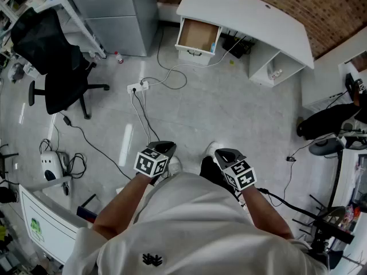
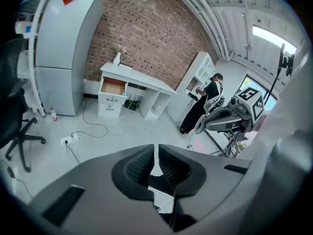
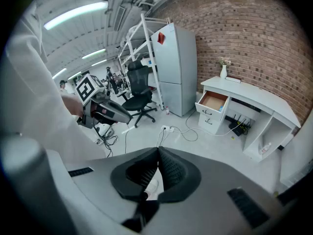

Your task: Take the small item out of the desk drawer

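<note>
The white desk [image 1: 252, 13] stands far off across the floor, against the brick wall. Its top drawer [image 1: 198, 36] is pulled open and shows a brown inside; a small bluish thing [image 1: 213, 46] shows at its right edge. That drawer [image 2: 113, 87] also appears in the left gripper view, and the drawer [image 3: 213, 101] in the right gripper view too. My left gripper [image 1: 162, 146] and right gripper [image 1: 225, 153] are held close to the person's body, well away from the desk. The left gripper [image 2: 156, 148] is shut on nothing. The right gripper [image 3: 158, 151] has its pads together, nothing between them.
A black office chair [image 1: 63, 67] and a tall grey cabinet [image 1: 114, 10] stand at the left. A power strip [image 1: 137, 86] with cables lies on the floor between me and the desk. A person in black [image 2: 203, 102] stands by white shelves at the right.
</note>
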Tool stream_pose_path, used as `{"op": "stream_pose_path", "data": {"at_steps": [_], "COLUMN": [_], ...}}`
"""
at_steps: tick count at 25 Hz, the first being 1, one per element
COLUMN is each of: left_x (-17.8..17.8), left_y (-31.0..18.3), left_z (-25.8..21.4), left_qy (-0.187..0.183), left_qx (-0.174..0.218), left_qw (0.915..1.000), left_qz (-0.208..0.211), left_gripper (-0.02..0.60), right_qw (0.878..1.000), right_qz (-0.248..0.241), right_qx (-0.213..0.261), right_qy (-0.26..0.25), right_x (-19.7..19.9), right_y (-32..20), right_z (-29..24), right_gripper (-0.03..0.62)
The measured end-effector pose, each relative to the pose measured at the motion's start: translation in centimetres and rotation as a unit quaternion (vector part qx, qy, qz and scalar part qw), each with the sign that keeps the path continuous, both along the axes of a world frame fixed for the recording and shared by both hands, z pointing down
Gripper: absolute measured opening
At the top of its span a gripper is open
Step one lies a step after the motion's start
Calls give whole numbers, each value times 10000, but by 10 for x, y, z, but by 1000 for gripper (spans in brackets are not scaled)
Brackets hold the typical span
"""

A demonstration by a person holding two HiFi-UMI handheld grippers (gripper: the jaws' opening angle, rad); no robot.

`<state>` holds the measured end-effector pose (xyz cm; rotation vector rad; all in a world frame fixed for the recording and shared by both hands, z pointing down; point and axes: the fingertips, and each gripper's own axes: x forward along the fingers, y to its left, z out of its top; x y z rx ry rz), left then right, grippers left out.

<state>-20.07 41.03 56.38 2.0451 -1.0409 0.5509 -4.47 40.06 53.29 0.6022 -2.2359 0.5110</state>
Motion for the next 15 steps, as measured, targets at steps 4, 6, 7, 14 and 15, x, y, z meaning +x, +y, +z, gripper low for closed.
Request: {"op": "stream_pose_path", "data": {"at_steps": [4, 6, 7, 14, 15], "left_x": [24, 34, 39, 81, 88], "left_y": [-27, -41, -49, -122, -136], "left_z": [1, 2, 2, -8, -10], "left_qy": [-13, -50, -74, -347, -408], "left_qx": [86, 63, 43, -42, -21], "left_qw": [9998, 9997, 9998, 9993, 9990], "left_qz": [203, 219, 198, -129, -162], "left_gripper": [43, 43, 43, 44, 43], "right_qw": [9998, 9998, 9998, 9989, 9987], "right_qz": [178, 182, 153, -133, -144], "right_qx": [40, 8, -18, 4, 29], "right_qy": [-62, -89, -110, -457, -497], "right_x": [16, 26, 31, 72, 80], "right_y": [-23, -36, -43, -125, -139], "right_z": [-1, 1, 2, -16, -17], "right_gripper": [29, 29, 29, 30, 31]}}
